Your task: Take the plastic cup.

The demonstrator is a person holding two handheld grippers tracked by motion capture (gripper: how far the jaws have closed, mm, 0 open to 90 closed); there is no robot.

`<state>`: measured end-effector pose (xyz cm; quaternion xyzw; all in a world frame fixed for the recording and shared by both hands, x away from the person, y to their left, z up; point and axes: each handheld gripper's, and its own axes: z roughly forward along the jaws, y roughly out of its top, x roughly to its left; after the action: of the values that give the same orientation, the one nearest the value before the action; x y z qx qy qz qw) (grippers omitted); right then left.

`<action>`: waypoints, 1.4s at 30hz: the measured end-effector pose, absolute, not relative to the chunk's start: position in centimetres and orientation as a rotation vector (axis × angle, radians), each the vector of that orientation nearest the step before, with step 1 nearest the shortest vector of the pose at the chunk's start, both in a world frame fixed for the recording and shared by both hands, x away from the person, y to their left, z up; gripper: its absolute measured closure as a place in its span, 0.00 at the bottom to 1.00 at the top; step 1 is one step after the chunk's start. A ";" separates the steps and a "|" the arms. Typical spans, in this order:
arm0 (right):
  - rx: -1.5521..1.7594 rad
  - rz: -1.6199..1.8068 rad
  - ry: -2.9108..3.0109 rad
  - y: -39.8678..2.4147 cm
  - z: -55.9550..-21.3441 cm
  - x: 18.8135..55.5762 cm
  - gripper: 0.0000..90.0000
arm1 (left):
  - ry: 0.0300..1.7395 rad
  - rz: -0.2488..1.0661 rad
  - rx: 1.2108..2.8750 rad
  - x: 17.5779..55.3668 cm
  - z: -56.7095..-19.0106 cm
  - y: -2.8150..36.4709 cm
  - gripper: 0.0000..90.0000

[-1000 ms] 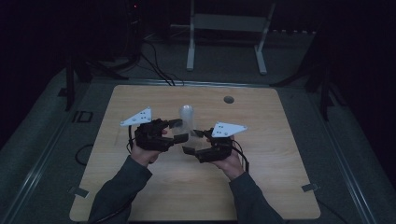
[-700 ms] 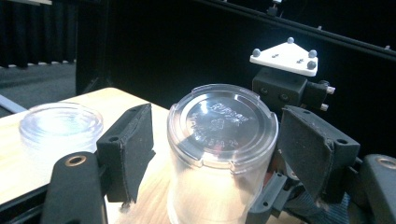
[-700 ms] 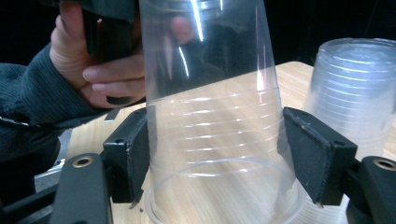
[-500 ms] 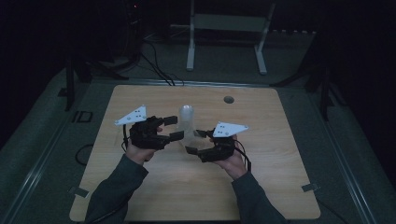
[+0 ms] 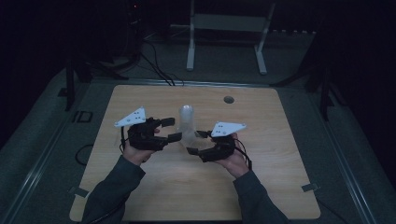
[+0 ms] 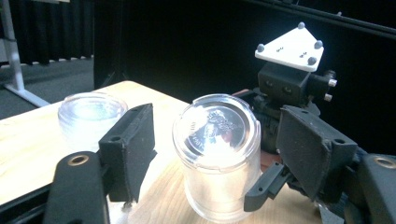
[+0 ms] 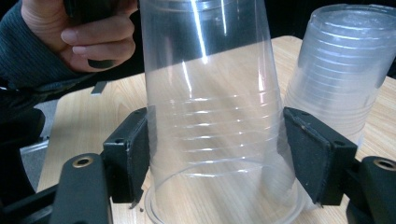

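An upturned clear plastic cup (image 7: 215, 116) stands on the wooden table (image 5: 154, 186) at its middle. My right gripper (image 7: 217, 158) is shut on its lower wall, both pads against the plastic. In the left gripper view the same cup (image 6: 217, 154) shows its base uppermost. My left gripper (image 6: 219, 154) straddles the cup's top, its jaws just closing in, with a small gap left on each side. From above, the left gripper (image 5: 172, 129) and the right gripper (image 5: 196, 142) meet at the cup (image 5: 188, 137). The right gripper's finger (image 6: 266, 186) touches the cup low down.
A stack of clear cups (image 5: 187, 114) stands upside down just behind the held cup, also seen as a stack (image 7: 345, 70) beside it. A round hole (image 5: 228, 99) is in the table's far side. A white metal stand (image 5: 229, 28) rises beyond the table.
The left gripper has shifted slightly toward the cup and its jaws have narrowed around the cup's top. The right gripper has kept still with the cup in it.
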<state>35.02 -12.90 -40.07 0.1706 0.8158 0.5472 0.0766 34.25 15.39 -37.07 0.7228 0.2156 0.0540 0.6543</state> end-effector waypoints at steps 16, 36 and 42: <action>0.483 1.462 2.553 -12.7 -39.9 35.5 0.32 | 0.509 0.175 1.704 34.1 -37.4 15.8 0.32; 0.375 1.228 2.634 -12.6 -39.0 35.6 0.32 | 0.503 0.232 1.818 33.8 -37.9 15.8 0.34; 0.341 1.155 2.649 -12.5 -38.6 35.6 0.32 | 0.496 0.236 1.846 33.7 -38.0 15.7 0.34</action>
<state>35.62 -12.49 -38.62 0.1163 0.9042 0.3944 0.1157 33.68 15.74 -38.00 0.7868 0.2113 0.1005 0.5711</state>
